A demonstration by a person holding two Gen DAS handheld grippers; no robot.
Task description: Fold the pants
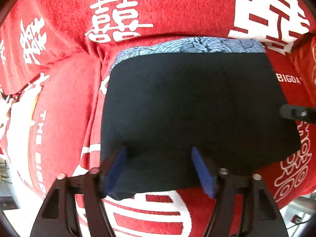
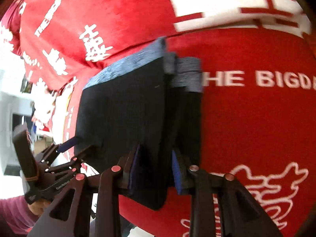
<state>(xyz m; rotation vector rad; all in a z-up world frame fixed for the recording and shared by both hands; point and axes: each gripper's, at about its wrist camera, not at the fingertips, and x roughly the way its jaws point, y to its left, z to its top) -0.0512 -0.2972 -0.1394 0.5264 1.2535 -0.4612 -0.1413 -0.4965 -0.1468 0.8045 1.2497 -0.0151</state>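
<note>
Black folded pants [image 1: 193, 106] lie on a red cloth, with a blue-grey patterned band [image 1: 187, 45] along their far edge. My left gripper [image 1: 162, 169] stands open over their near edge, its blue pads well apart and the cloth lying flat between them. In the right wrist view the pants [image 2: 122, 106] fill the middle. My right gripper [image 2: 157, 167] has the pants' right folded edge between its blue pads, and the cloth fills the gap. A fold hangs below the fingers. The right gripper's tip [image 1: 296, 114] shows at the pants' right edge.
A red cloth [image 1: 65, 102] with white characters and lettering covers the whole surface under the pants. The left gripper [image 2: 73, 150] and the hand holding it, in a magenta sleeve [image 2: 13, 215], are at the lower left of the right wrist view. A bright room lies beyond the cloth's left edge.
</note>
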